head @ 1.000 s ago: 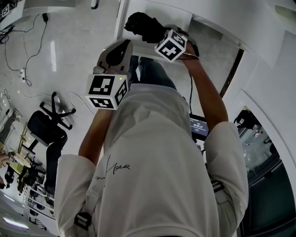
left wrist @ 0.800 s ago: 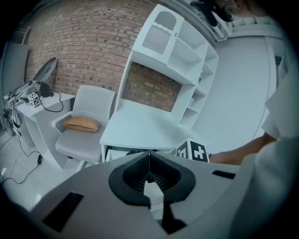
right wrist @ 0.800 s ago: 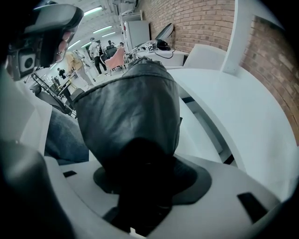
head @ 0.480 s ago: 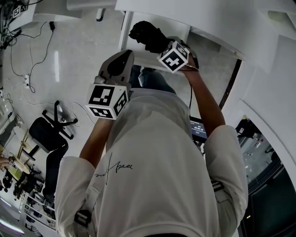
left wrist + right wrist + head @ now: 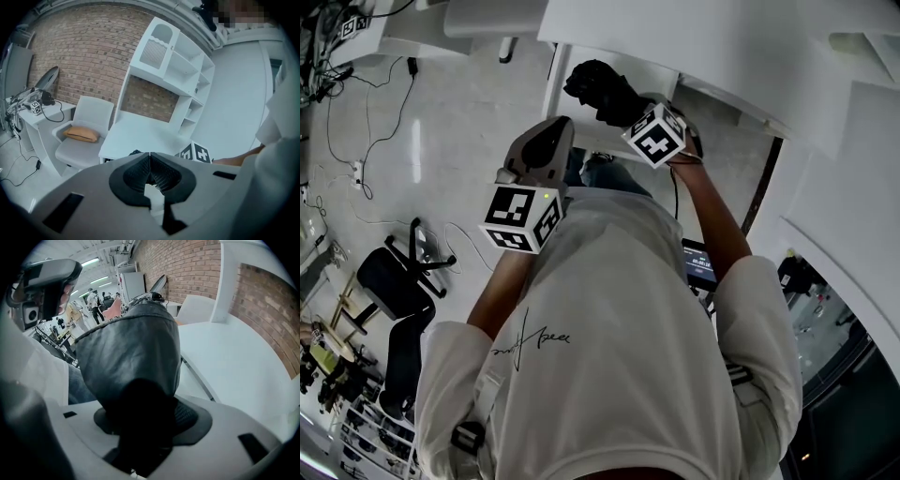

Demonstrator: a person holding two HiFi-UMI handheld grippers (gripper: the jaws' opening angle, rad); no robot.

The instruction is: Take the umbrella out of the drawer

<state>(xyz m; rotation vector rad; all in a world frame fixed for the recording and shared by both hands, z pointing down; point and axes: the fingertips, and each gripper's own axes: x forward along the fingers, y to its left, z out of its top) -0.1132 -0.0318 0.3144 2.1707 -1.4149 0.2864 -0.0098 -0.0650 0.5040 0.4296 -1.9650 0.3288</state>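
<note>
Right claw (image 5: 140, 427): closed on the umbrella (image 5: 131, 357), dark cloth filling the gap between its jaws.
Left claw (image 5: 150, 157): jaws pressed together with nothing between them, held beside the right claw and giving no support.
Umbrella: folded and black, sticking out ahead of the right claw and lifted above the white counter (image 5: 234, 362), which lies beyond and below it.
Drawer: I cannot make it out clearly in any view, so I judge the umbrella to be out of it or nearly so.
Slip risk: the hold appears to be on soft, loose cloth near one end, so it could slide through.
Swing risk: most of its length hangs past the jaws, and a quick turn could knock it against the counter edge.
</note>
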